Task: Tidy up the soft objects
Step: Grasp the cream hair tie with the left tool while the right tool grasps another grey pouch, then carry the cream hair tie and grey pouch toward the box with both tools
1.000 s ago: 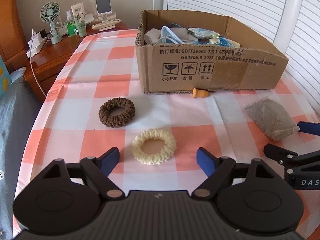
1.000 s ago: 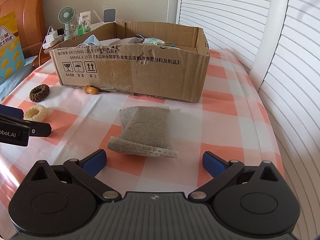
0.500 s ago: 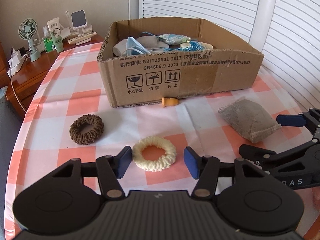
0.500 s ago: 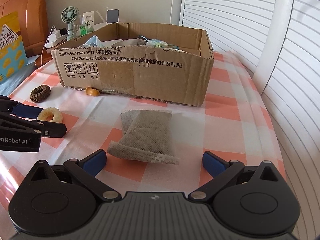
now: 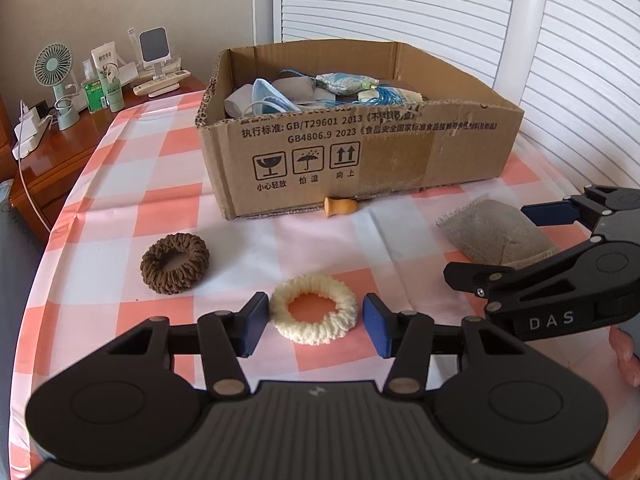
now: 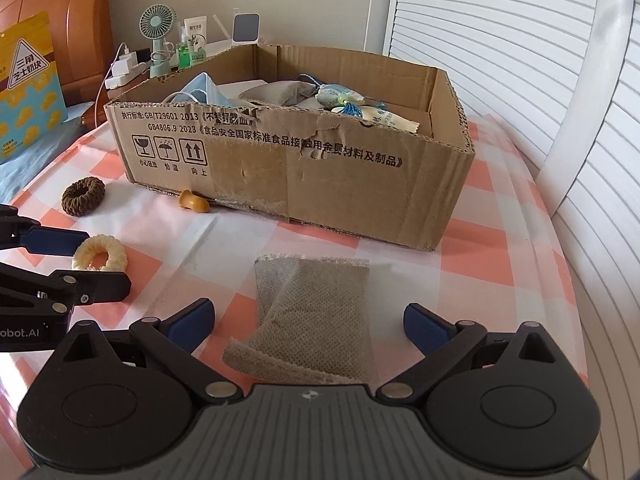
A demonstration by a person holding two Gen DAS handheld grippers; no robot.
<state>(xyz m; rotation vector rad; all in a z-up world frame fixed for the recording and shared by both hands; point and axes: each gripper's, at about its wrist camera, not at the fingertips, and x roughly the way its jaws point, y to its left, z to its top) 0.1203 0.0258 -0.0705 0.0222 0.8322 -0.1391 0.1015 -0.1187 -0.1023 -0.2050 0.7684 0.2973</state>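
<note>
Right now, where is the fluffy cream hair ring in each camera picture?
Left wrist view: cream hair ring low centre, between the left gripper's jaws.
Right wrist view: far left, beside that gripper.
Shared landmark: cardboard box behind it; brown ring further left.

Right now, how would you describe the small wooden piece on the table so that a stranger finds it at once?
Find the cardboard box on the checked tablecloth. The small wooden piece lies against the box's printed wall. It is orange-brown, smooth and hard-looking, unlike the ribbed brown scrunchie nearby.
</note>
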